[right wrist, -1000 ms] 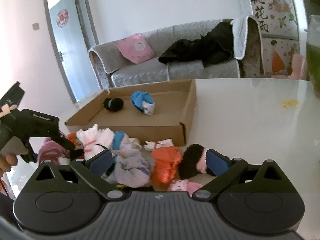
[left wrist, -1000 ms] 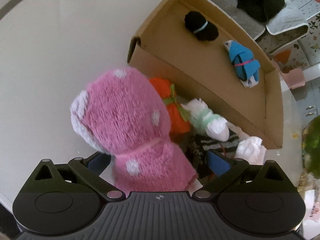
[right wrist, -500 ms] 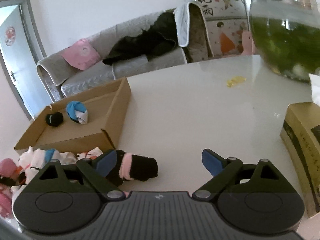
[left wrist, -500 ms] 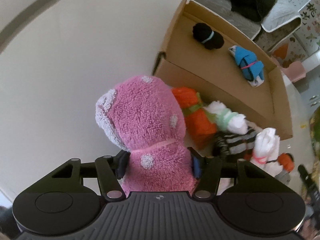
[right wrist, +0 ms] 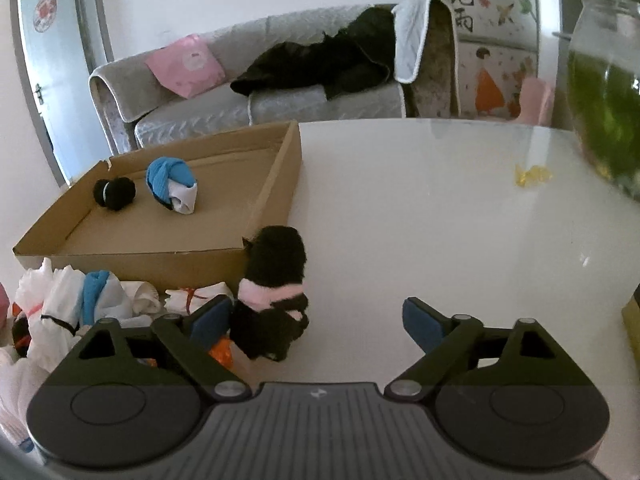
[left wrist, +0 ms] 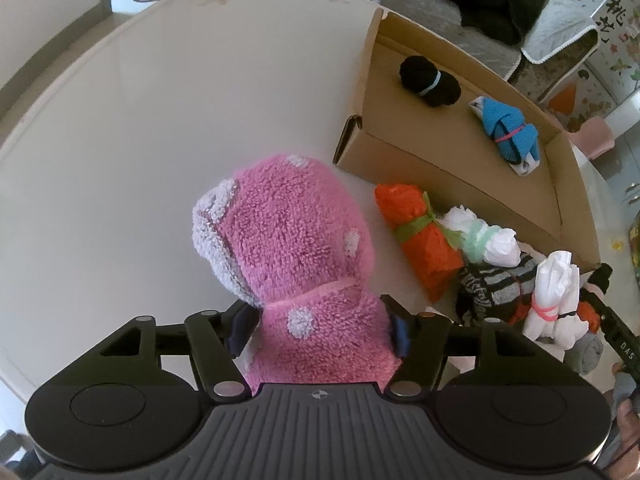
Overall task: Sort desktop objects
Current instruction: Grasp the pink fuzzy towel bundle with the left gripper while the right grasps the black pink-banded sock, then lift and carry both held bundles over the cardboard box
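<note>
My left gripper is shut on a fluffy pink sock bundle with white dots, held above the white table. A shallow cardboard box lies beyond it and holds a black sock ball and a blue bundle. The box also shows in the right wrist view. My right gripper is open. A black bundle with a pink band lies just inside its left finger, by the box's near corner.
A pile of bundles lies in front of the box: orange, white with green band, striped, white. A glass fishbowl stands at the far right of the table. A sofa is behind the table.
My left gripper closed on the pink bundle and lifted it away from the pile. My right gripper swung right, then back left, and the black bundle now sits by its left finger.
</note>
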`<state>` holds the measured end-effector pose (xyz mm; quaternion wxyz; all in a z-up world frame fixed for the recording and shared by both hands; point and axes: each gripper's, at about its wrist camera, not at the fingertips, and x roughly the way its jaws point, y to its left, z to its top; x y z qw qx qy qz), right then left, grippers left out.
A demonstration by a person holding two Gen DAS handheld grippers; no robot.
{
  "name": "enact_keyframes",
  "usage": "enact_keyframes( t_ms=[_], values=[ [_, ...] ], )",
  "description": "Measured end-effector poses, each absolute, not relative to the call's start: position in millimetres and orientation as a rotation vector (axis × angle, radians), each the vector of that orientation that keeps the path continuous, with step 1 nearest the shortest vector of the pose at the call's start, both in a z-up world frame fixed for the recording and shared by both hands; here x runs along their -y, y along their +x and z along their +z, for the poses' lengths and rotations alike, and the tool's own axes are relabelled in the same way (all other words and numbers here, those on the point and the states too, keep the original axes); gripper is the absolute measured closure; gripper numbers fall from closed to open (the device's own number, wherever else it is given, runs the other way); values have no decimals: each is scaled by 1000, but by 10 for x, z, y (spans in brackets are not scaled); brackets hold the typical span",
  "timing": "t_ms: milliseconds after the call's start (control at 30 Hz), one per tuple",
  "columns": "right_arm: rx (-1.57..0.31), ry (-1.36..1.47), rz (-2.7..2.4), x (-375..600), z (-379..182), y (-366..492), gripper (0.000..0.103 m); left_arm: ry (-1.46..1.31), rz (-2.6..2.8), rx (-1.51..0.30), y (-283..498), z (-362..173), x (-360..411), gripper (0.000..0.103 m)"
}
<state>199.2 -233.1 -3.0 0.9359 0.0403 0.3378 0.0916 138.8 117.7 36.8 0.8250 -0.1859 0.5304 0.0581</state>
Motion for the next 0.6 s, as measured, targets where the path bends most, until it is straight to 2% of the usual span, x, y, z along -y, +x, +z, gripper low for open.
enact_keyframes(
  t_ms=[100,267,333,400,500,600],
  values=[
    [-703,121,203,2415,-58,1993,27,-382,121,-1122,1403,353,-1160,31],
    [-706,147,225,2423,-84,2111,28,-394,116,-1122,1380,358,-1200,30],
    [-697,148,243,2417,-82,2132,39,-400,117,-1121,1371,358,-1212,30],
    [-693,154,259,2408,-86,2143,67,-402,119,-1118,1365,358,-1216,29],
    [-695,150,257,2392,-69,2119,68,-395,114,-1112,1359,360,-1201,30],
    [-684,152,256,2409,-45,2101,68,-392,105,-1103,1346,365,-1190,36]
  ],
)
